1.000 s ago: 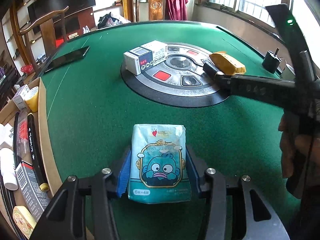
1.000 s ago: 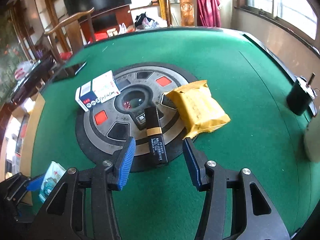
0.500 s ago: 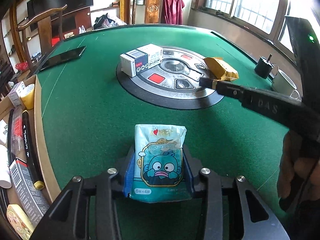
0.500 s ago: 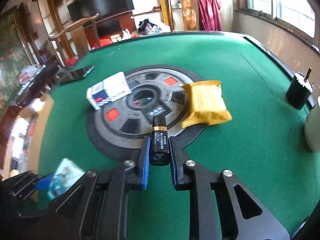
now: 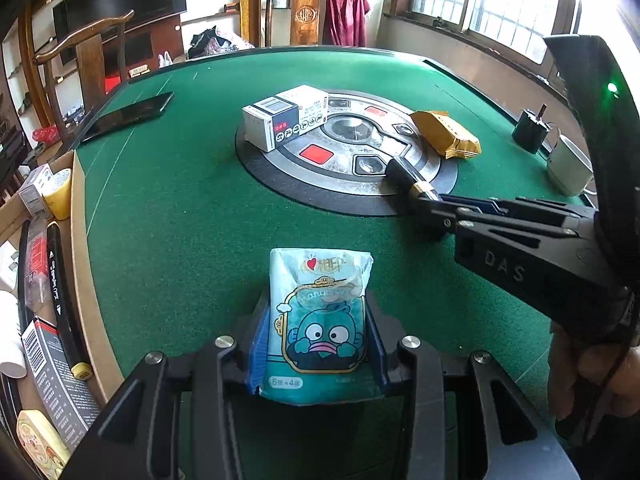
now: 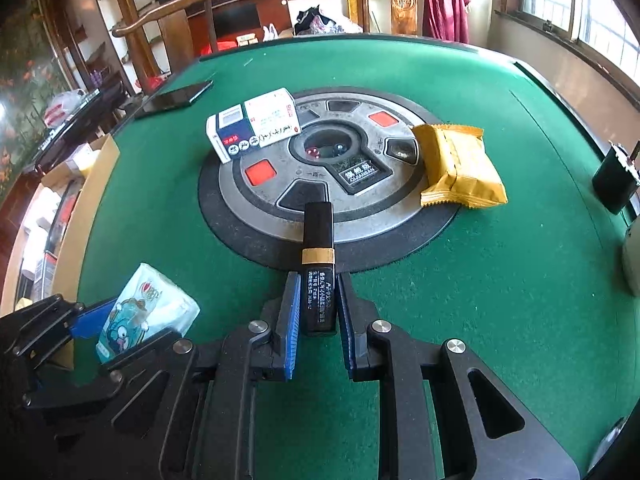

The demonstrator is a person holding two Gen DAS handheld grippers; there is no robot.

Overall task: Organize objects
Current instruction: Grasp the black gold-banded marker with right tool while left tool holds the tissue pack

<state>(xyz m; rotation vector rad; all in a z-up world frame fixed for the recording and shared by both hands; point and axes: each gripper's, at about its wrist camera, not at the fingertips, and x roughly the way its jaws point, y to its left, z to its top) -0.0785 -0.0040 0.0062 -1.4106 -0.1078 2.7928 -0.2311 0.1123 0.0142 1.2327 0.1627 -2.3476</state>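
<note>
Black tongs (blue pads, silver screws)

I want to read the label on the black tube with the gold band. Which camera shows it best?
The right wrist view: the black tube with the gold band lies lengthwise, centred between the right gripper pads, white print facing up. The left wrist view shows it only side-on, small, print hidden.

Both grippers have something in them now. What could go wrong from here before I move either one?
1. The right gripper grips the black tube with a gold band only at its near end; most of it sticks out forward, so it may pivot or slip when lifted.
2. The soft teal tissue pack with a cartoon face bulges between the left gripper's jaws and could squeeze out.
3. The two grippers sit close together; swinging either risks a knock.
</note>
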